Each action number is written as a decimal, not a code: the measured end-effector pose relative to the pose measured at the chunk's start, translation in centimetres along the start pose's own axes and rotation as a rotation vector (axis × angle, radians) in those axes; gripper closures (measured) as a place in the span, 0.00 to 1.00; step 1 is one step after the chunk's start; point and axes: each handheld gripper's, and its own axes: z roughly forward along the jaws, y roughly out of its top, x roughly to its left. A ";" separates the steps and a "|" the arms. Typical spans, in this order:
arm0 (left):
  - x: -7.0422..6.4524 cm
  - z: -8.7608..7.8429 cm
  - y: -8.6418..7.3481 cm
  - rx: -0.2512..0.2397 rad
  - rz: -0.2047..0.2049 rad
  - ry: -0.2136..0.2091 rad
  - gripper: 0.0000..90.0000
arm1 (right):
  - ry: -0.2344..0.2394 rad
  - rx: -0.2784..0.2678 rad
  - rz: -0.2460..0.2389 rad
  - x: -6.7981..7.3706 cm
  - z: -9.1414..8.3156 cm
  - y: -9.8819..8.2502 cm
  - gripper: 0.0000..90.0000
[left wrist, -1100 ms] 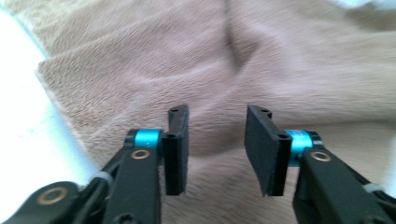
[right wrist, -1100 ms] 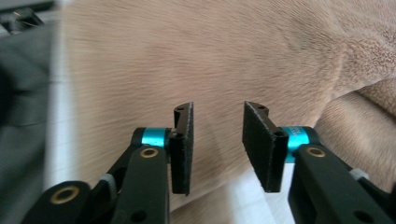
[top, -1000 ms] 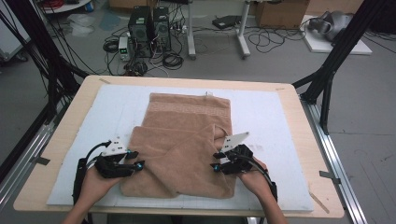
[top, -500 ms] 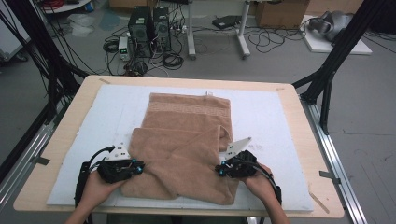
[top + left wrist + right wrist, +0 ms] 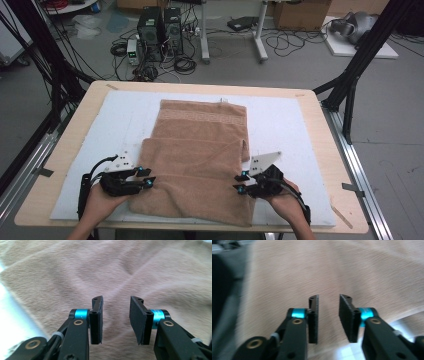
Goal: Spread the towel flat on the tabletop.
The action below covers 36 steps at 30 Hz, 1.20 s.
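Facing towel (image 5: 150,270), fingers (image 5: 96,320) apart.

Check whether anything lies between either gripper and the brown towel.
Nothing visible does. The left gripper sits at the towel's left edge, the right gripper at its right edge. Both have just been opening, with nothing between the pads, towel directly beyond them.

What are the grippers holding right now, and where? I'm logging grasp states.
Nothing. The left gripper and right gripper have just been opening; their jaws stand apart with nothing between them, over the brown towel.
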 end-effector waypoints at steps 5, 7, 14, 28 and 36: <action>1.1 0.8 -0.3 0.033 -0.019 0.045 0.66 | -0.044 0.036 0.047 -2.7 2.7 0.4 0.68; 1.4 1.4 -0.5 0.079 -0.026 0.035 0.64 | -0.048 0.080 0.065 -3.0 3.6 0.2 0.69; 0.9 2.1 -0.6 0.106 0.010 0.028 0.92 | -0.012 0.059 0.105 -3.0 3.6 -1.2 0.94; -1.5 1.1 0.4 0.051 0.059 -0.043 0.74 | -0.011 0.033 0.078 -0.2 -0.9 -2.5 0.78; -1.0 0.3 -0.7 0.097 0.063 -0.072 0.59 | 0.045 0.030 0.037 0.2 1.0 -1.5 0.57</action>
